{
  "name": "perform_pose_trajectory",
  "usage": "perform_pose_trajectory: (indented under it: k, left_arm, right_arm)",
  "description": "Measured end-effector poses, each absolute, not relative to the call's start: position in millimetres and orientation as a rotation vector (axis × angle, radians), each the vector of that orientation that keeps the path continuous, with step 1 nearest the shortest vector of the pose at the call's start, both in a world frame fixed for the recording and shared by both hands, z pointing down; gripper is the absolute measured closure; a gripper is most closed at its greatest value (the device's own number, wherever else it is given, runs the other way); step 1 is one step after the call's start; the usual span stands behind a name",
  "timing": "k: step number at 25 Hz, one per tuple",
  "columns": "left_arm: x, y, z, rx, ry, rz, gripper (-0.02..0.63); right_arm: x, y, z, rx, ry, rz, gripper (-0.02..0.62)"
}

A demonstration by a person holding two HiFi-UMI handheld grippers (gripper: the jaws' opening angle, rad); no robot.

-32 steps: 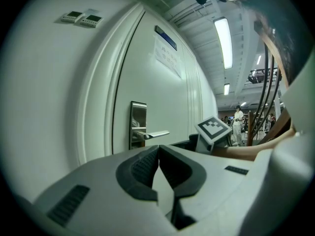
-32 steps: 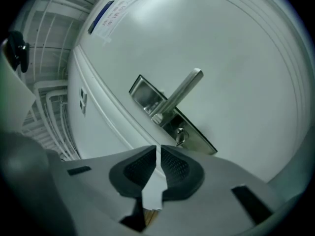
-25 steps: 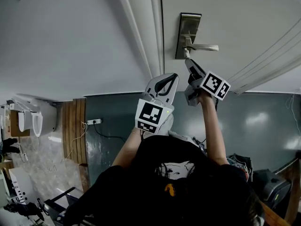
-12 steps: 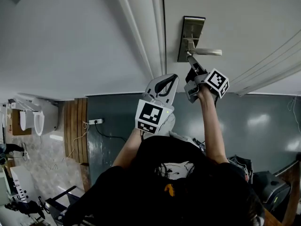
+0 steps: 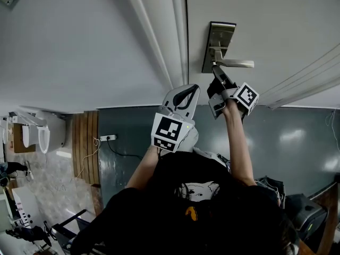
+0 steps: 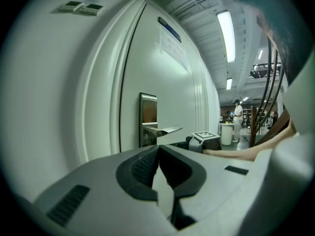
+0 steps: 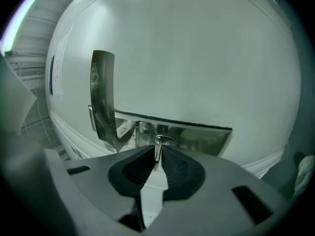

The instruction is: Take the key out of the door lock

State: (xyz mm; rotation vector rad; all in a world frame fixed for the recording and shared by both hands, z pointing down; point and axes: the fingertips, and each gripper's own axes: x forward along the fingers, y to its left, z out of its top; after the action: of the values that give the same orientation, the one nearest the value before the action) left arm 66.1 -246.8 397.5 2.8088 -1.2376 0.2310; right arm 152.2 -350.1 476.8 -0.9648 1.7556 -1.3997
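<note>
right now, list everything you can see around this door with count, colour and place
door: one, white, upper right of the head view
lock plate: one, silver, on the door
lever handle: one, silver, on the lock plate
key: one, silver, sticking out of the lock plate below the handle
power strip: one, white, far left by the wood panel
wood panel: one, brown, left
left tool: white, jaws shut, empty, short of the door
right tool: white, jaws closing on the key

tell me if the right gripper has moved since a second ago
Yes. The right gripper has edged in toward the lock plate, under the lever; its jaws are closing around the key.
</note>
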Motion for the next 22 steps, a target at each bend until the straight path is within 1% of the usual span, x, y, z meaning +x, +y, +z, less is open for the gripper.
perform_pose_trajectory:
  k: [9, 22]
  left_arm:
    - [64.8, -270.1, 408.3, 2.790, -1.237, 0.232, 0.597]
    - [64.9, -259.5, 406.6, 2.784, -1.247, 0.226, 0.597]
  right_arm:
    - [154.1, -350.7, 482.0, -0.953, 1.681, -1.428, 0.566]
    - [154.8, -344.6, 480.4, -0.972, 1.642, -1.449, 0.571]
